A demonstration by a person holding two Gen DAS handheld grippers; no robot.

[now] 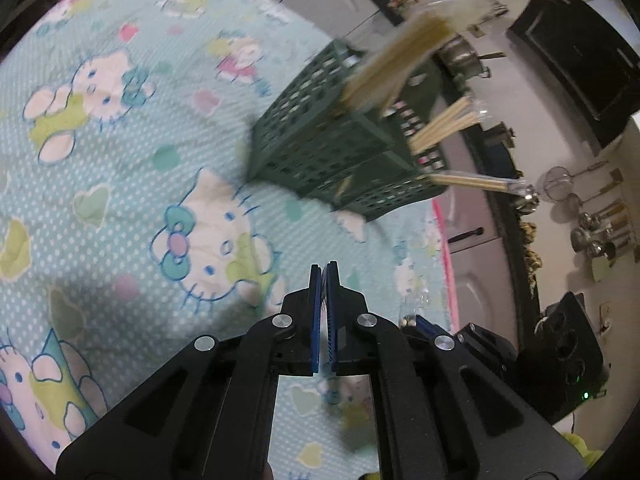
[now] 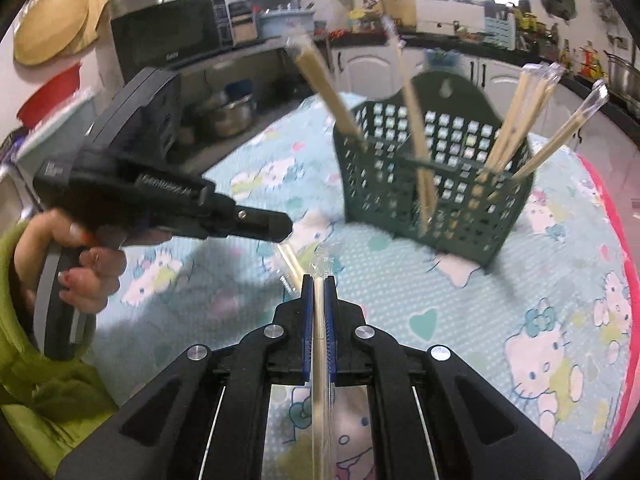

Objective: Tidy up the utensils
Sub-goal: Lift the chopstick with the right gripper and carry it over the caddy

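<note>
A dark green perforated utensil basket [image 2: 436, 184] stands on the Hello Kitty tablecloth [image 2: 500, 300] and holds several wrapped pairs of wooden chopsticks [image 2: 520, 120]. It also shows in the left wrist view [image 1: 340, 148], tilted by the camera angle, with chopsticks [image 1: 400, 64] sticking out. My right gripper [image 2: 319, 280] is shut on a plastic-wrapped chopstick pair [image 2: 320, 344], short of the basket. My left gripper [image 1: 324, 268] is shut with nothing visible between its pads; in the right wrist view it [image 2: 280, 224] hovers left of the basket, beside the right gripper's tips.
The tablecloth [image 1: 120, 160] covers a round table with a pink edge [image 2: 624, 264]. Kitchen counters, a microwave [image 2: 164, 32], pots and hanging utensils [image 1: 596, 220] lie beyond the table. A green-sleeved hand [image 2: 80, 264] holds the left gripper.
</note>
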